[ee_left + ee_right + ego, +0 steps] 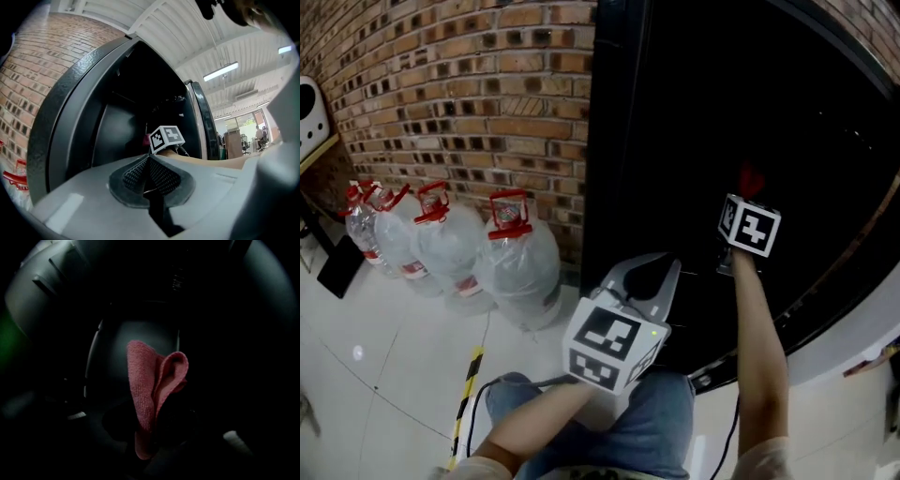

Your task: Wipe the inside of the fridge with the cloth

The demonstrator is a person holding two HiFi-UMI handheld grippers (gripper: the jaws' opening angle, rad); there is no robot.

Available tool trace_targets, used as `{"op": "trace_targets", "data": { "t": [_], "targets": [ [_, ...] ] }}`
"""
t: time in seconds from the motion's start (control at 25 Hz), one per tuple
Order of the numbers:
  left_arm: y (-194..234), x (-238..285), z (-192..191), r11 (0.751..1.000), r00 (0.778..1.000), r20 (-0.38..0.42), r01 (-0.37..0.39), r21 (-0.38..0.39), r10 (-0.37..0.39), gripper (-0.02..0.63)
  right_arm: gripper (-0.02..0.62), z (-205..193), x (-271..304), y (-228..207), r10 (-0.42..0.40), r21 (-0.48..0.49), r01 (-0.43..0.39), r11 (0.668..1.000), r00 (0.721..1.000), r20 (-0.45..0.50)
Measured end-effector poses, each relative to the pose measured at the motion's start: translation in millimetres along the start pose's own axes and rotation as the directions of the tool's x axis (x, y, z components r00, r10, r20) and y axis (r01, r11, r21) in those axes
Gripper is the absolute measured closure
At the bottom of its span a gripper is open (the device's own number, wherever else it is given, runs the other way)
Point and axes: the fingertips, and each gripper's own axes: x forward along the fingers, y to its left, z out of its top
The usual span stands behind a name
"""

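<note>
The right gripper (pixel 144 446) has its jaws closed on the lower end of a pink cloth (pixel 152 390). The cloth stands up out of the grip, folded on itself. Its long axis runs along the jaws and points away from the gripper into the dark fridge (pixel 126 333). The free end curls over in a loop at the top and leans a little to the right. The fridge is very dim, so I cannot tell whether the loop touches the curved wall behind it or sits just off it.

In the head view the right arm reaches forward into the open fridge (pixel 675 112). A red scrap of the cloth (pixel 752 178) shows just beyond the marker cube.

The left gripper (pixel 149 161) has its jaws pressed together with nothing between them. In the head view it sits low and outside the fridge, above the person's knee in jeans (pixel 661 422), and points toward the opening. Its own view looks up past the fridge's side at the other gripper's cube and forearm.

To the left, water jugs (pixel 520 262) with red caps stand in a row on the floor against a brick wall (pixel 469 75).
</note>
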Motion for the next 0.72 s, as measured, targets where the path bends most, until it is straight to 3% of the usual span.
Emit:
{"op": "trace_targets", "data": {
  "t": [0.2, 0.44, 0.72],
  "targets": [
    [-1, 3, -8, 1.000, 1.000, -0.012, 0.011, -0.003, -0.011, 0.627, 0.529, 4, -62, -8, 0.021, 0.052, -0.024, 0.998, 0.998, 0.063],
    [7, -2, -16, 1.000, 1.000, -0.001, -0.003, 0.000, 0.003, 0.627, 0.529, 1, -131, 1, 0.103, 0.116, -0.124, 0.986, 0.980, 0.171],
    [12, 0, -29, 1.000, 1.000, -0.018, -0.002, -0.015, 0.002, 0.627, 0.529, -3, -191, -4, 0.133, 0.122, -0.163, 0.979, 0.966, 0.222]
  ]
}}
